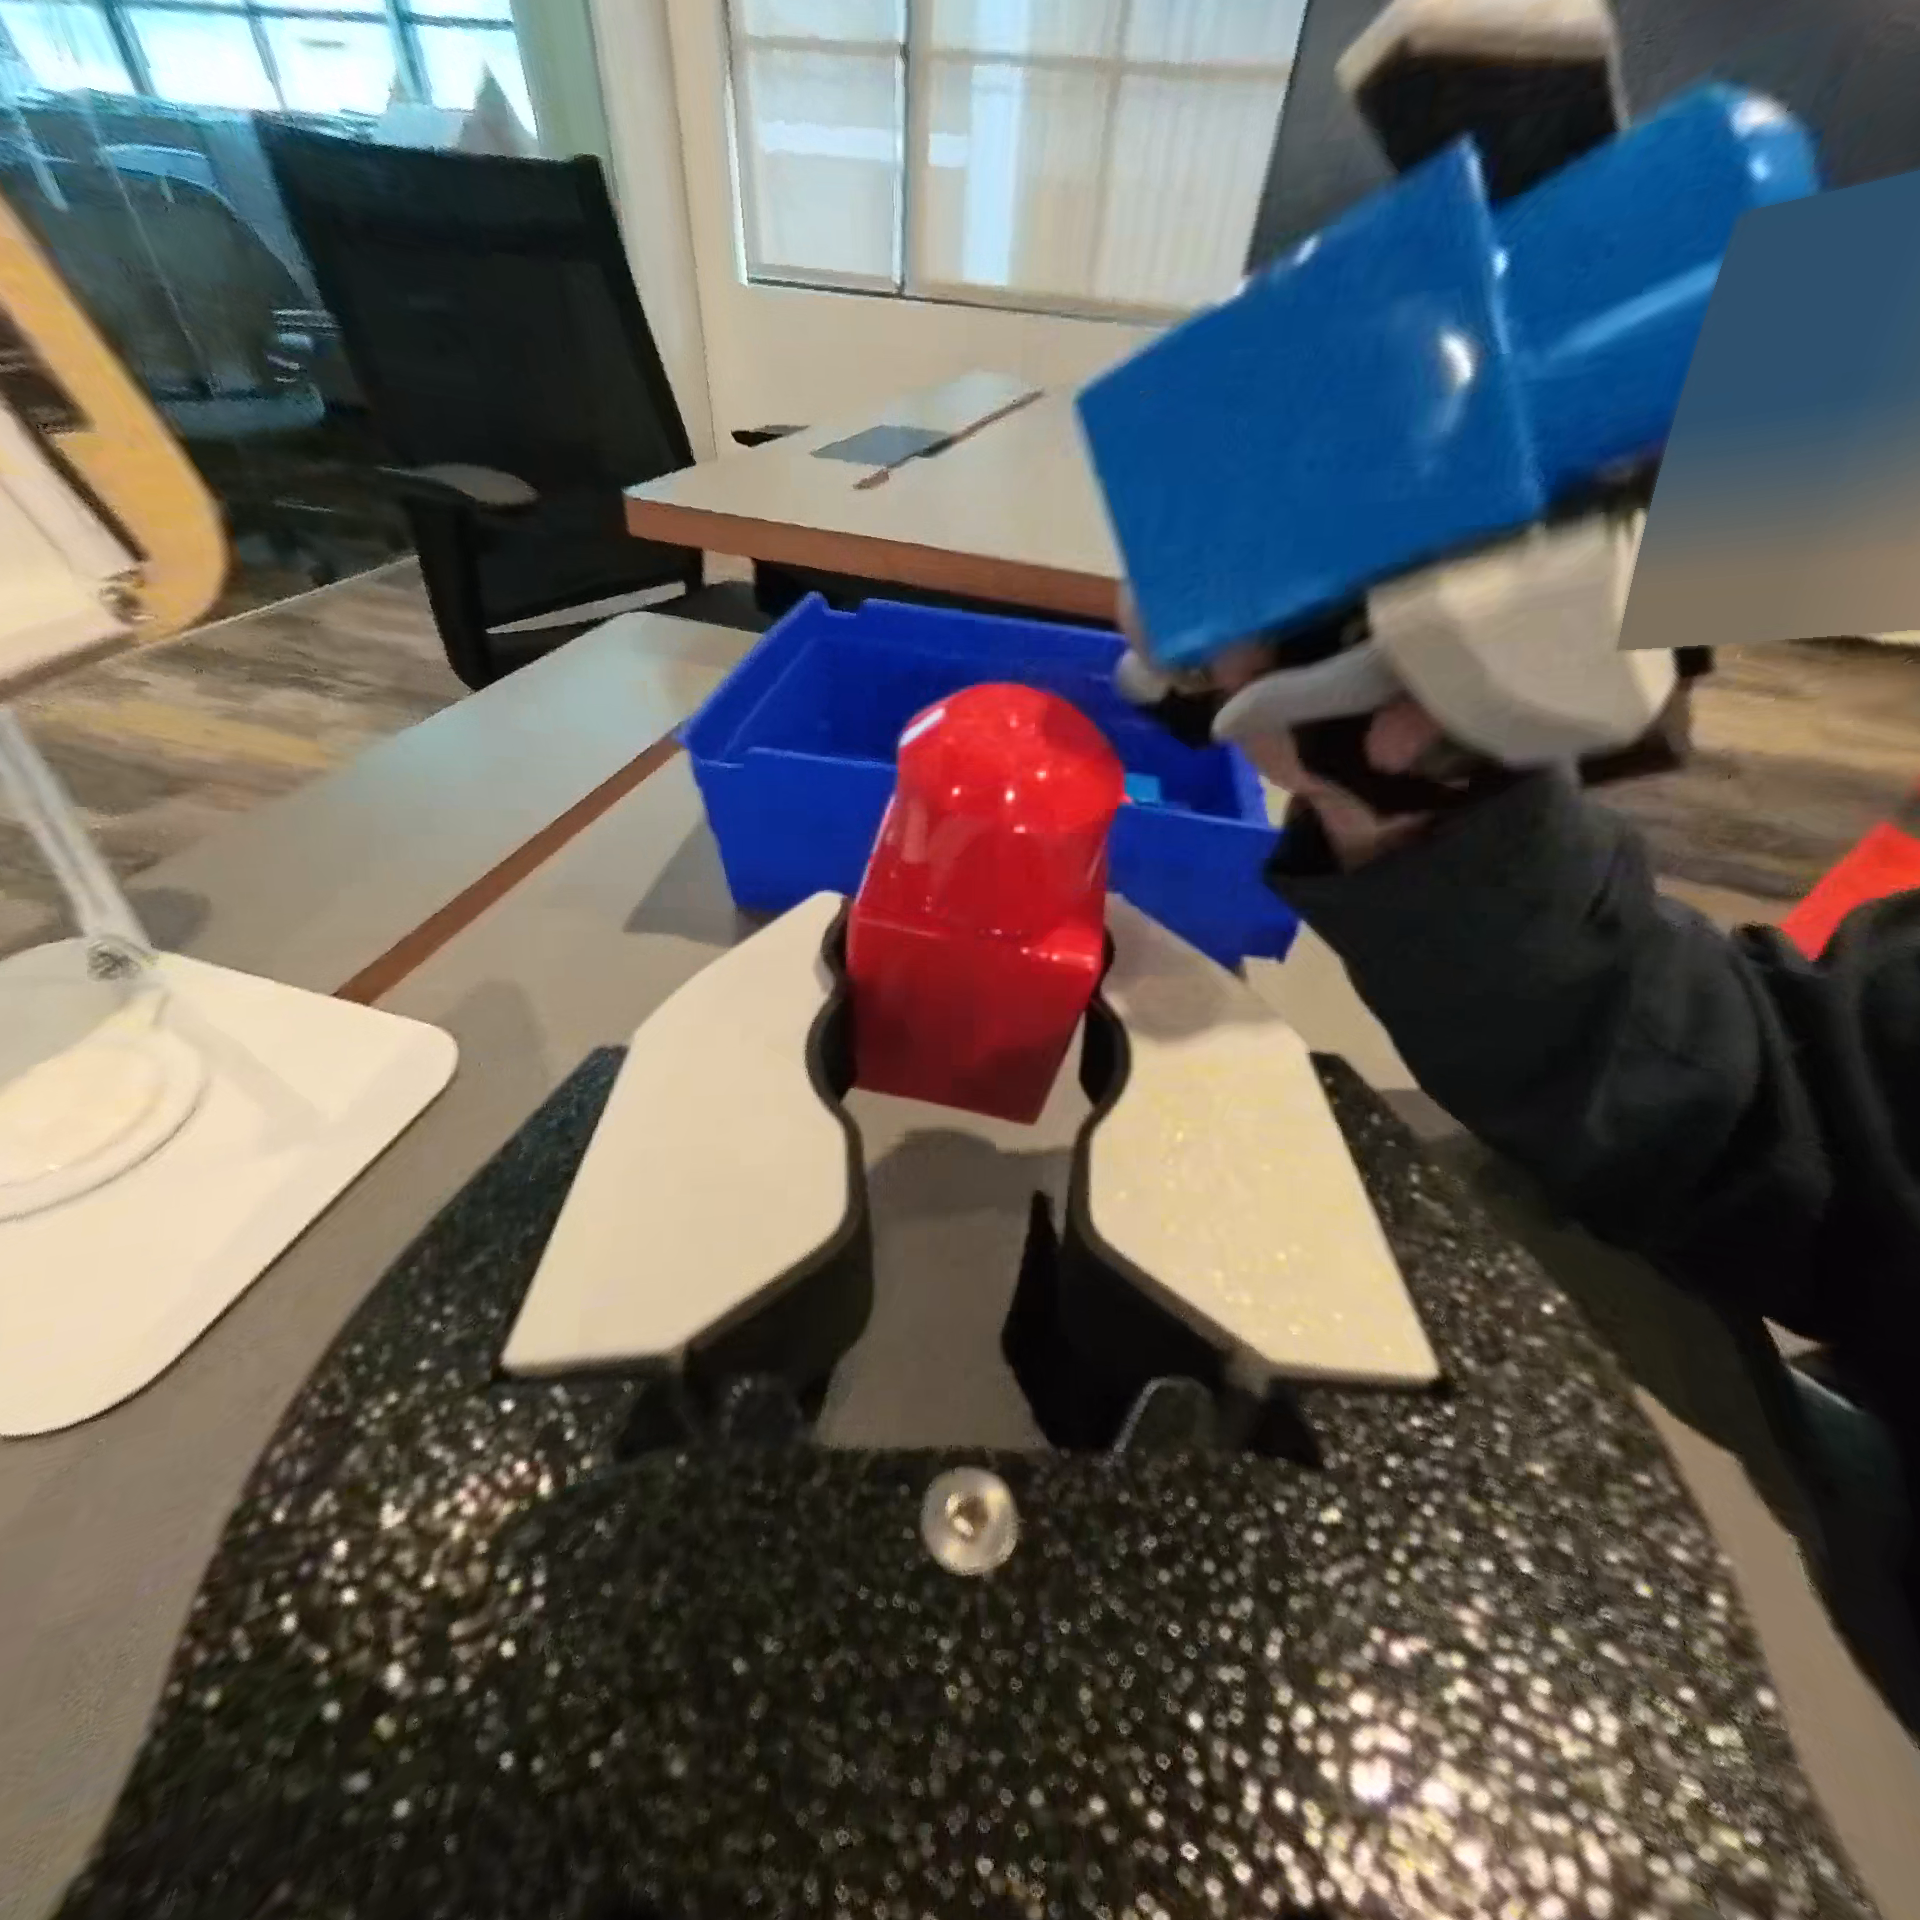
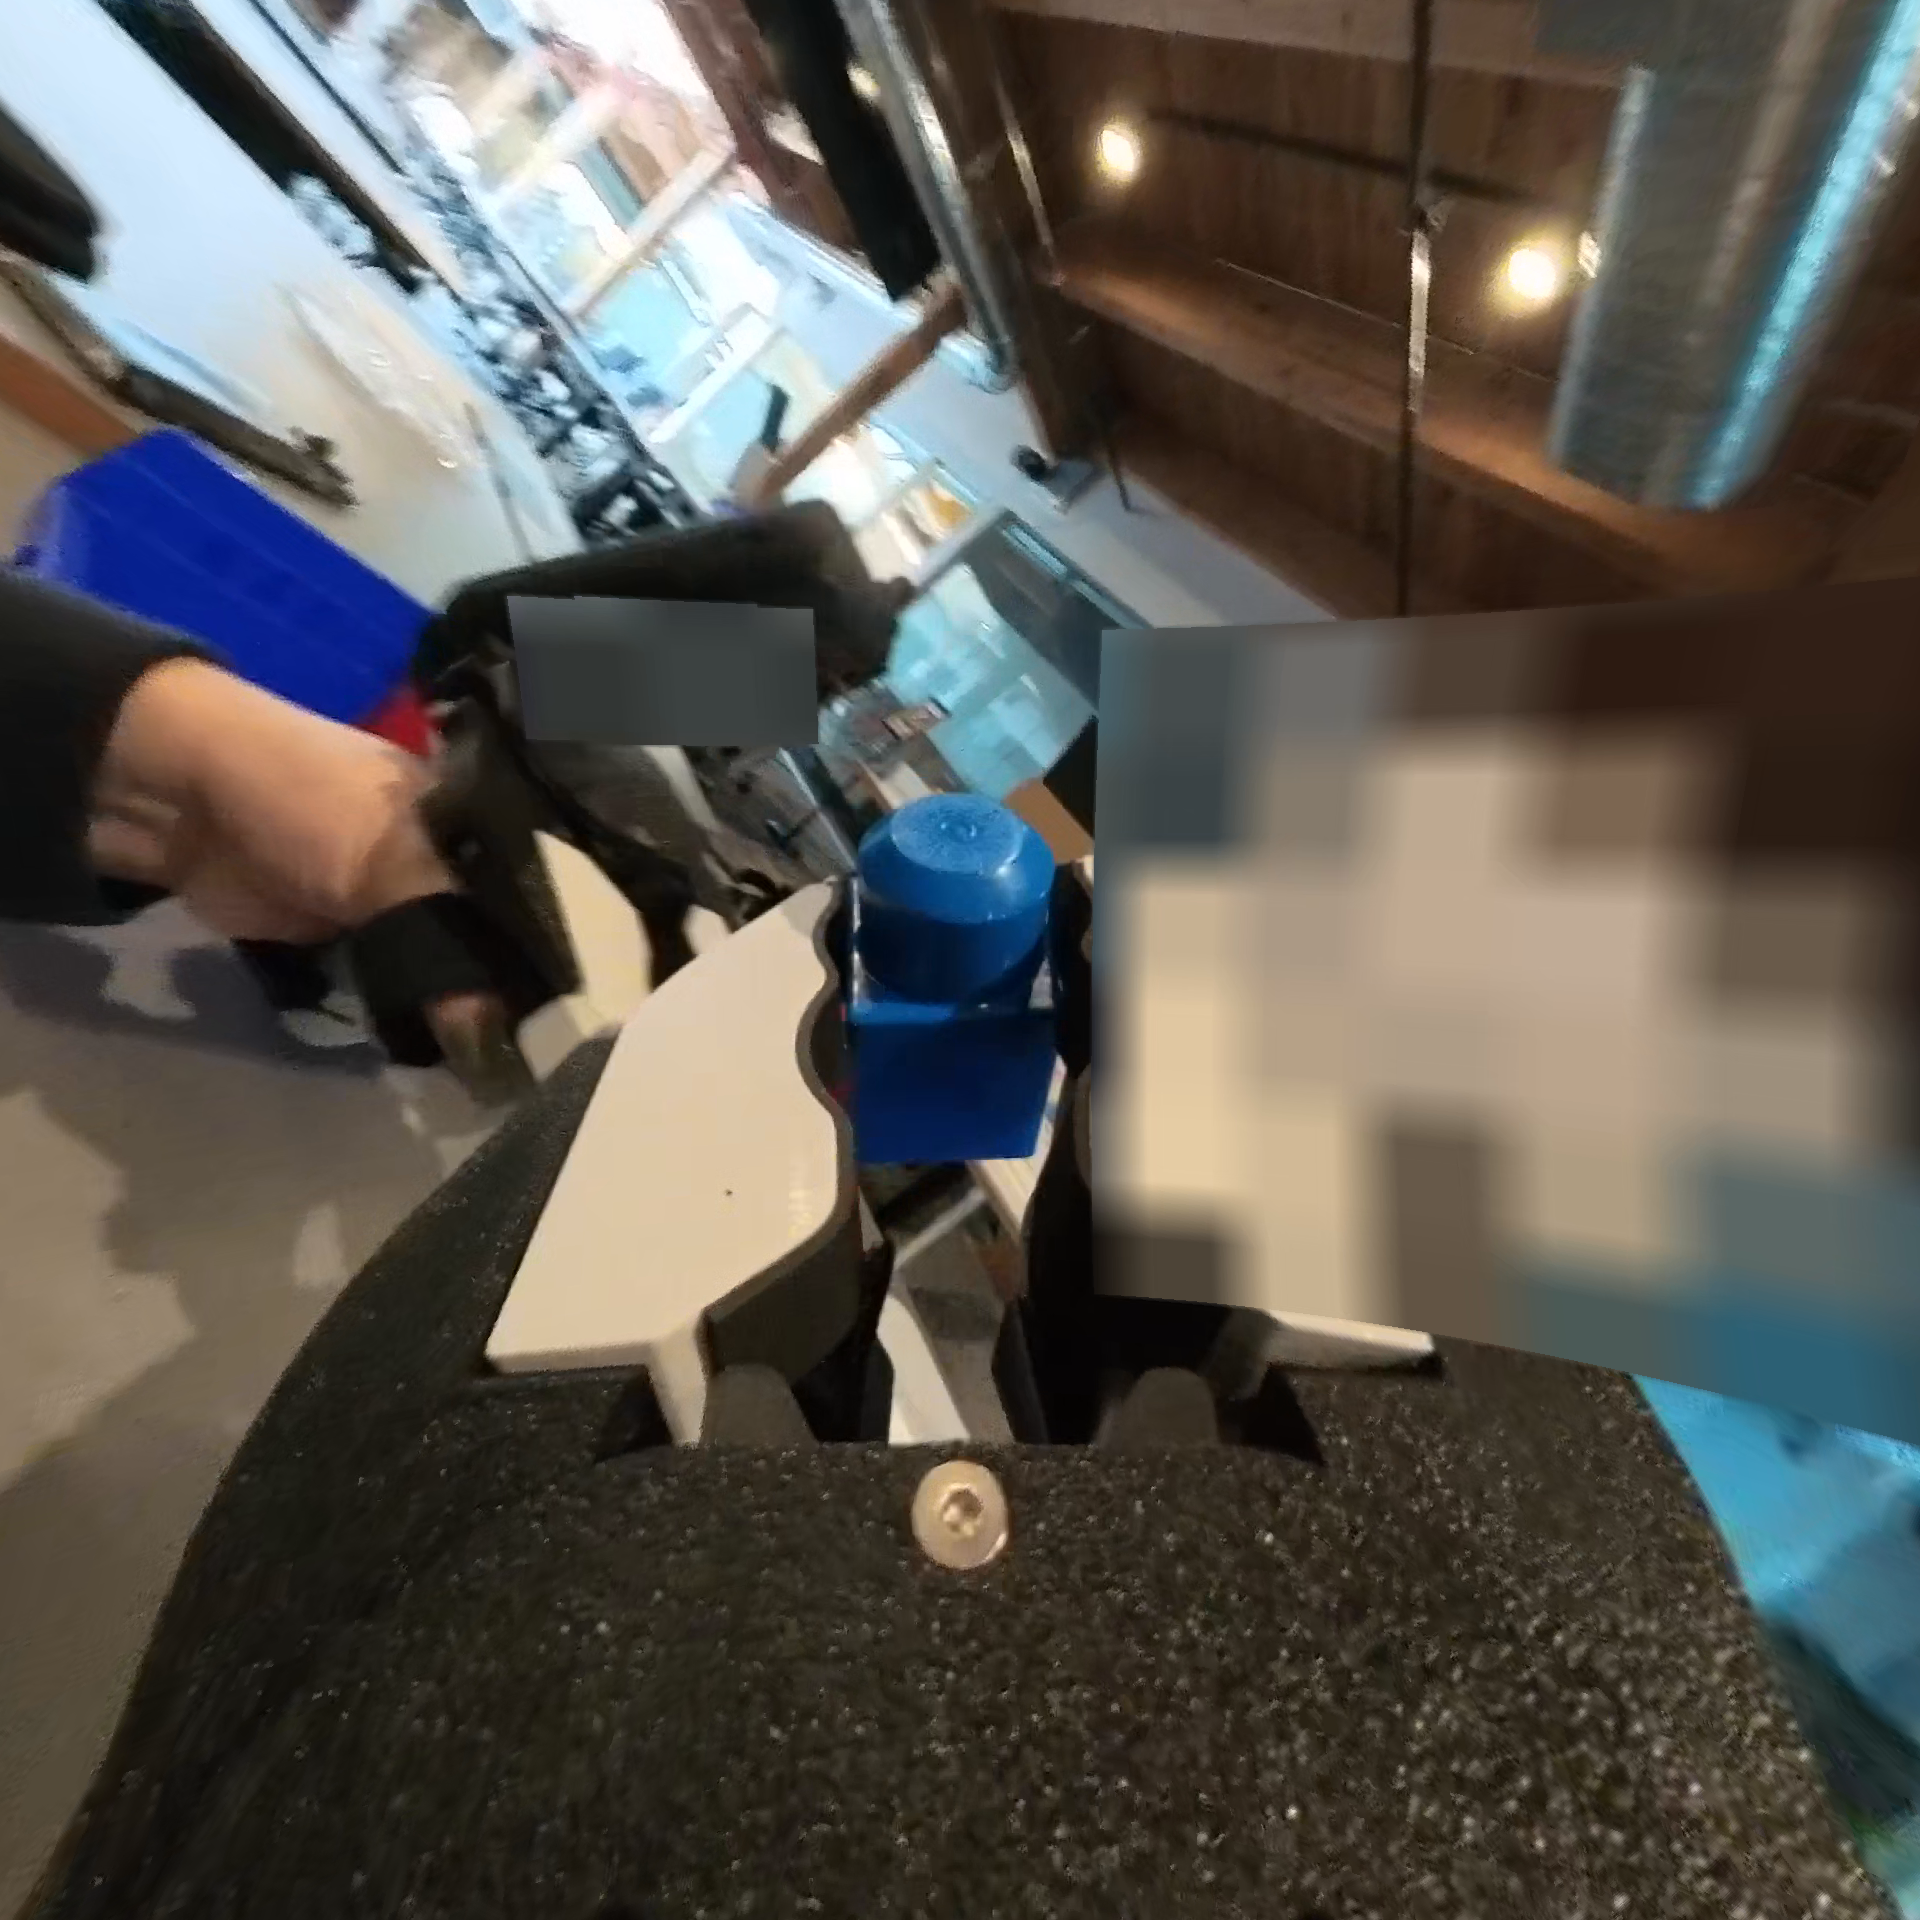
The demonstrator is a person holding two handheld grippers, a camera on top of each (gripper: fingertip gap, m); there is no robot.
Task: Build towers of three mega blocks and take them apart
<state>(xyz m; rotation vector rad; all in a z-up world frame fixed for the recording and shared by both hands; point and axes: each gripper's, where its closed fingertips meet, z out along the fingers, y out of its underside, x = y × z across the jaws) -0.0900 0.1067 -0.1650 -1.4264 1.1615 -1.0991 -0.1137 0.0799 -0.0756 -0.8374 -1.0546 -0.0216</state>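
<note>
My left gripper (image 1: 966, 997) is shut on a red mega block (image 1: 982, 925), stud pointing away, held above the grey table (image 1: 499, 831). My right gripper (image 2: 951, 1023) is shut on a blue mega block (image 2: 945, 997), stud pointing away and tilted up toward the ceiling. In the left wrist view the right gripper's blue block (image 1: 1340, 416) shows large at upper right, raised above and right of the red block, held by a hand in a dark sleeve (image 1: 1558, 987). The two blocks are apart.
A blue bin (image 1: 821, 748) stands on the table just beyond the red block, with a light blue piece inside; it also shows at left in the right wrist view (image 2: 218, 551). A white lamp base (image 1: 156, 1174) sits at left. A black chair (image 1: 468, 374) and another table (image 1: 883, 499) stand behind. The tips of one gripper are about 10 cm away from the tips of the other.
</note>
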